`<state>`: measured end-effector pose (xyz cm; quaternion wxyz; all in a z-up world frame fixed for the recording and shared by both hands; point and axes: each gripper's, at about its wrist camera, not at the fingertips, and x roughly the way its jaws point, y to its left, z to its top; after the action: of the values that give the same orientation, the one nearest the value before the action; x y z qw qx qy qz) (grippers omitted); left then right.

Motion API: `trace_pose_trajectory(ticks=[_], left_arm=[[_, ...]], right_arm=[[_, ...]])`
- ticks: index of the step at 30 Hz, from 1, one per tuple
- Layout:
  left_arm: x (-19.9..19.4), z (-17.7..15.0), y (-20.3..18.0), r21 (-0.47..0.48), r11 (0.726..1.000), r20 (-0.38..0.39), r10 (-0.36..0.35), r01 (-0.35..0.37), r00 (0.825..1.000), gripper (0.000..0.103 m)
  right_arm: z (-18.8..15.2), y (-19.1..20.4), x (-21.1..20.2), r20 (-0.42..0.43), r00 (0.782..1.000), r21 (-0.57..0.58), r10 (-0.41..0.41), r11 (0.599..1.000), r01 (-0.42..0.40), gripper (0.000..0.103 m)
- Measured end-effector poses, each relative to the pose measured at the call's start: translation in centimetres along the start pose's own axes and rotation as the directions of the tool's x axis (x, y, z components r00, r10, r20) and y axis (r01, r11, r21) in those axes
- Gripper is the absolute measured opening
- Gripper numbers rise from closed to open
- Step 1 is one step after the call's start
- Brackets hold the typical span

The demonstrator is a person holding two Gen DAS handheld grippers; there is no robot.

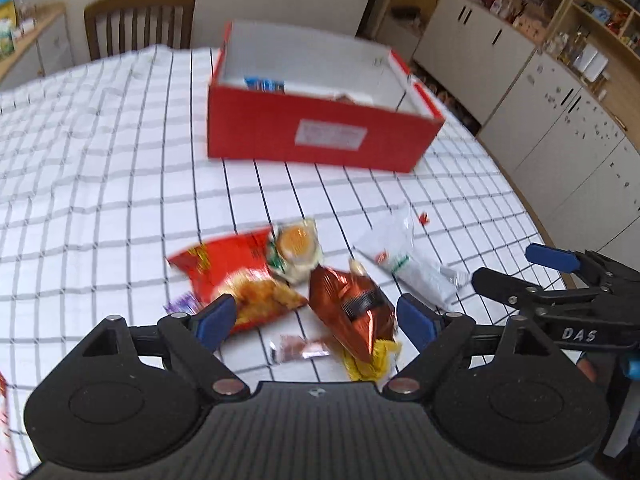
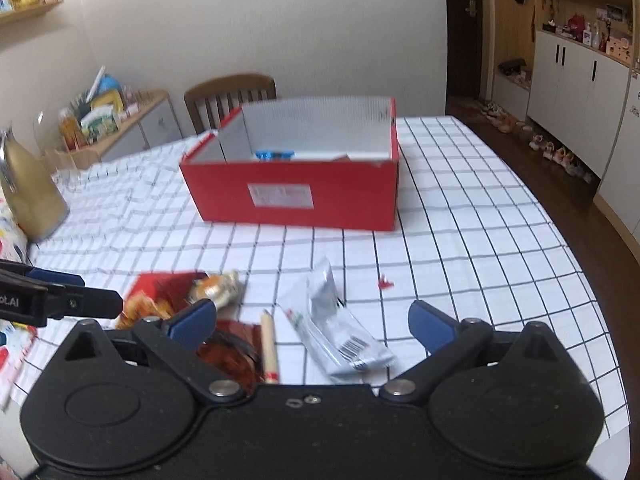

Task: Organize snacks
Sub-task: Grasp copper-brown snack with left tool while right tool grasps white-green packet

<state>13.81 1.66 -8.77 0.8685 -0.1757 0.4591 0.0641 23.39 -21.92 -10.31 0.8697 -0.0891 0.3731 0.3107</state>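
A red box [image 1: 320, 136] [image 2: 296, 196] with a white inside stands on the checked tablecloth; a blue packet [image 1: 264, 84] [image 2: 275, 155] lies in it. Snacks lie in a loose pile in front of it: a red chip bag [image 1: 236, 276], a round cake packet [image 1: 298, 248], a copper foil bag [image 1: 352, 304], a yellow packet [image 1: 372, 360], a small pink wrapper [image 1: 300, 348] and a silver-white pouch [image 1: 416, 272] [image 2: 336, 336]. My left gripper [image 1: 316, 320] is open above the copper bag. My right gripper [image 2: 312, 320] is open over the silver pouch and also shows in the left wrist view [image 1: 520, 276].
A wooden chair [image 1: 140, 24] [image 2: 232, 96] stands behind the table. A gold bottle [image 2: 28, 196] stands at the left edge. White cabinets [image 1: 560, 100] line the right wall. A small red scrap [image 2: 385, 282] lies on the cloth. A beige stick snack [image 2: 269, 348] lies by the pouch.
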Motion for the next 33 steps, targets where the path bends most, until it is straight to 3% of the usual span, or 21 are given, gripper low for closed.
trace_pose_trajectory(ticks=[5, 14, 21, 30, 33], left_arm=[[2.4, -0.2, -0.4, -0.048, 0.999, -0.082, -0.015, 0.011, 0.997, 0.088], [5.2, 0.0, -1.6, -0.071, 0.997, -0.145, -0.039, 0.029, 0.989, 0.088], [7.0, 0.6, -1.6, -0.134, 0.99, -0.188, -0.061, 0.036, 0.98, 0.088], [7.6, 1.1, -1.7, -0.179, 0.982, -0.191, -0.089, 0.054, 0.978, 0.087], [7.9, 1.2, -1.7, -0.188, 0.981, -0.2, -0.086, 0.049, 0.976, 0.078]], right_arm=[[-0.7, -0.6, 2.3, -0.081, 0.996, -0.057, 0.022, 0.998, -0.027, 0.101], [-1.0, -0.3, 5.7, -0.165, 0.986, -0.228, 0.016, 0.972, -0.054, 0.093], [-0.5, 0.0, 7.9, -0.206, 0.978, -0.279, 0.027, 0.957, -0.085, 0.089], [-1.1, -0.1, 9.9, -0.247, 0.969, -0.311, 0.016, 0.946, -0.095, 0.074], [-1.2, -0.1, 10.1, -0.256, 0.966, -0.302, 0.022, 0.948, -0.101, 0.069]])
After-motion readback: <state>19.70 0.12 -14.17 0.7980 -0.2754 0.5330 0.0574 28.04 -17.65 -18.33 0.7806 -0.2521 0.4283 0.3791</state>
